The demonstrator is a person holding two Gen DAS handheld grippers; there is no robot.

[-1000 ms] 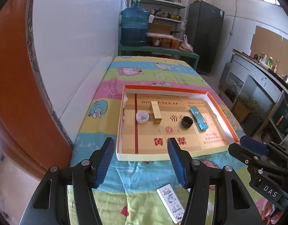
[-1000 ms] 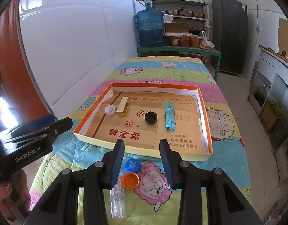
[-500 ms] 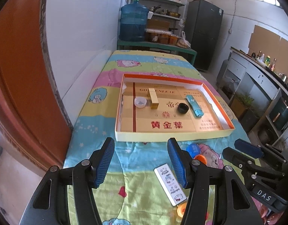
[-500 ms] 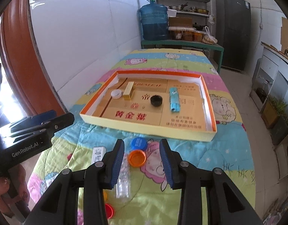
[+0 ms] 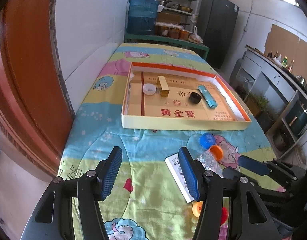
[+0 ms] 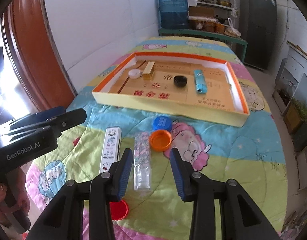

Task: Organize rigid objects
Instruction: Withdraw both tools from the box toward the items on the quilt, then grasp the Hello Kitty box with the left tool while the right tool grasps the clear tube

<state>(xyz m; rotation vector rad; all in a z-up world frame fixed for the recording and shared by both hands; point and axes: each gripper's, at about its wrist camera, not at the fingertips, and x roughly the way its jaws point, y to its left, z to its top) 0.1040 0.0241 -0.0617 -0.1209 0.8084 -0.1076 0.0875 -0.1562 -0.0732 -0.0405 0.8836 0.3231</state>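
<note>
The right gripper is open with nothing in it. A clear tube lies on the blanket between its fingers, not touching them. A red lid sits by the left finger. The left gripper is open and empty too, with a white box partly behind its right finger. Farther on lie an orange lid and a blue lid. Beyond them is the tray, which holds a white lid, a gold box, a black lid and a blue lighter.

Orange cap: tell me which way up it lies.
Open side up: the orange cap shows its hollow inside and rim, on the blanket.
</note>
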